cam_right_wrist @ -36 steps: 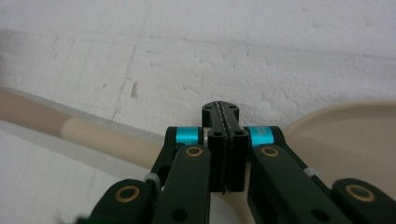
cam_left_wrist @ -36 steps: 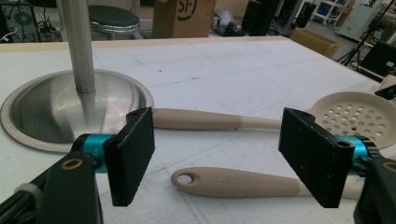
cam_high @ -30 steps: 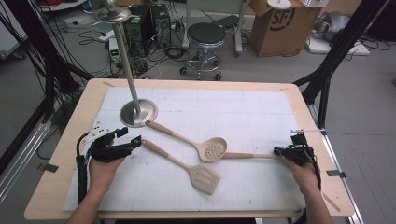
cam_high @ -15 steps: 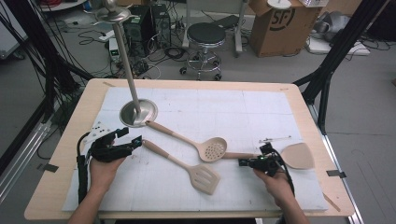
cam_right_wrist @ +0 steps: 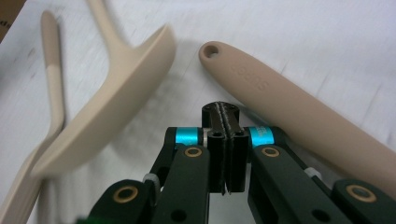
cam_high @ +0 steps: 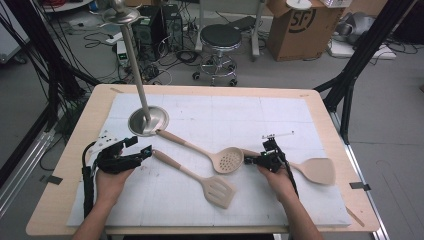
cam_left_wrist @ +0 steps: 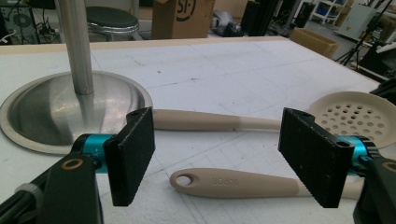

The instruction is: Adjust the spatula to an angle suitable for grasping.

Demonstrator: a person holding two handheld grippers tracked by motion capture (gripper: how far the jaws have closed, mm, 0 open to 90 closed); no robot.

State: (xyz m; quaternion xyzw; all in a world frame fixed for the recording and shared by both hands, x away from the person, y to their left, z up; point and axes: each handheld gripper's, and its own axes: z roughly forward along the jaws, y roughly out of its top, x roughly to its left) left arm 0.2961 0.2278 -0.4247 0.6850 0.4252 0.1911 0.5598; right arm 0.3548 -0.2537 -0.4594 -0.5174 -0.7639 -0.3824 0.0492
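Smooth beige spatula handle (cam_right_wrist: 299, 112) lies beside the right gripper (cam_right_wrist: 225, 144), its ridged black jaws pressed together.

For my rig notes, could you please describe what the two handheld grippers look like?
Both are black frames. The left gripper has two flat, rectangular black pads on turquoise metal collars, with brass-coloured rivets in the links. The right gripper has the same turquoise collars and brass rivets. A black cable trails along the left forearm; both forearms are sleeveless.

Grey floor (cam_high: 395, 115), black stool (cam_high: 220, 37), cardboard box (cam_high: 295, 25), tangled cables (cam_high: 170, 55)
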